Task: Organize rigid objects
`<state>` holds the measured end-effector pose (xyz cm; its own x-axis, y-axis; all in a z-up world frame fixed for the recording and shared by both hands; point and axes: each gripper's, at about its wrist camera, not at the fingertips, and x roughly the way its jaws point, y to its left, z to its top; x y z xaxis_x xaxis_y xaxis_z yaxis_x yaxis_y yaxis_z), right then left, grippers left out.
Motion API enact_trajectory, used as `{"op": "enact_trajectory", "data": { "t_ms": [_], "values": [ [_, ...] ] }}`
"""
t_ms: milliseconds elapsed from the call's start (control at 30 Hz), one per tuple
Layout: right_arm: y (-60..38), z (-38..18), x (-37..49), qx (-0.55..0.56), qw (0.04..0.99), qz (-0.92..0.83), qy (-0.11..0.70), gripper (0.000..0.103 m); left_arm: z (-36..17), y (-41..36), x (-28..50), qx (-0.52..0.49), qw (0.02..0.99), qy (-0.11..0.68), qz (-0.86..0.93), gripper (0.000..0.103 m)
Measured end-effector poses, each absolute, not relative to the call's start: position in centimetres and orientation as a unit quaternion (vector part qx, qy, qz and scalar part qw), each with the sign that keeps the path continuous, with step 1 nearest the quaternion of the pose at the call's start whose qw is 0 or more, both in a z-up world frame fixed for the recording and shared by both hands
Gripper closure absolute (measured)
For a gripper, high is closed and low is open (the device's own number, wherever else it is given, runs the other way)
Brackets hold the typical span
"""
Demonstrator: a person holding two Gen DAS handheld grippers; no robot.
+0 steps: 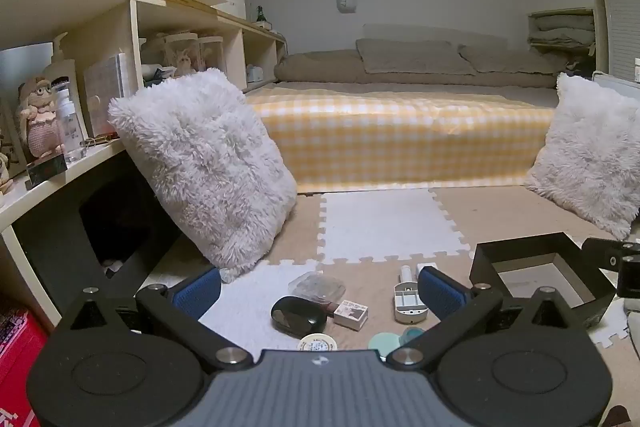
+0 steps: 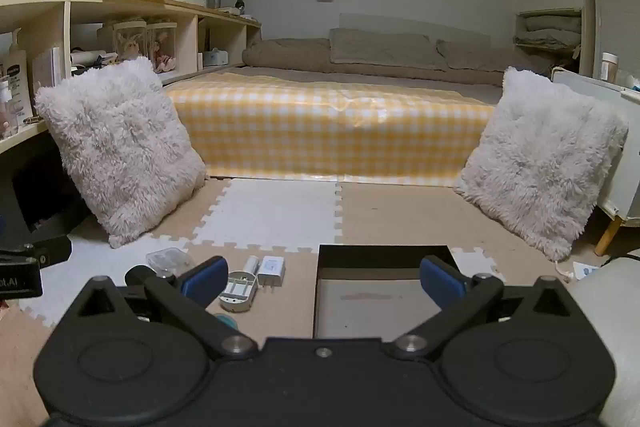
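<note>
1. We see our left claw released, its blue pads spread wide with nothing between them; it hangs over a cluster of small items on the beige-and-white foam puzzle floor mat.
2. Under it lie a glossy black oval mouse-like case, a clear plastic lidded box just behind it, and a small printed cardboard box touching the case's right side.
3. To the right sits an open white plastic battery-type holder, with a white cylinder and a white plug adapter just behind it.
4. Near the camera edge we make out a round cream tin lid and a teal round piece, partly hidden by the claw body.
5. Our right claw is likewise released and empty, poised over an open black cardboard box with a pale bottom, which stands just right of the cluster.
6. Two shaggy white cushions flank the area: one leaning on the wooden shelf unit, the other at right. The yellow gingham bed lies well behind.
</note>
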<state>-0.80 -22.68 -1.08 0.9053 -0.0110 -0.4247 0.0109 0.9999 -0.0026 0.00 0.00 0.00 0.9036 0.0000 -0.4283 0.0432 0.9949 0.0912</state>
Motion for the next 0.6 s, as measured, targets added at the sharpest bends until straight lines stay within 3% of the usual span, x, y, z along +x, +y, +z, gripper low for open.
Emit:
{"op": "enact_trajectory", "data": {
  "t_ms": [600],
  "values": [
    [-22.36,-1.09,-0.90,-0.010,0.976,-0.008,0.217,0.000,0.00,-0.03,-0.01,0.047,0.974,0.220,-0.012,0.000]
  ]
}}
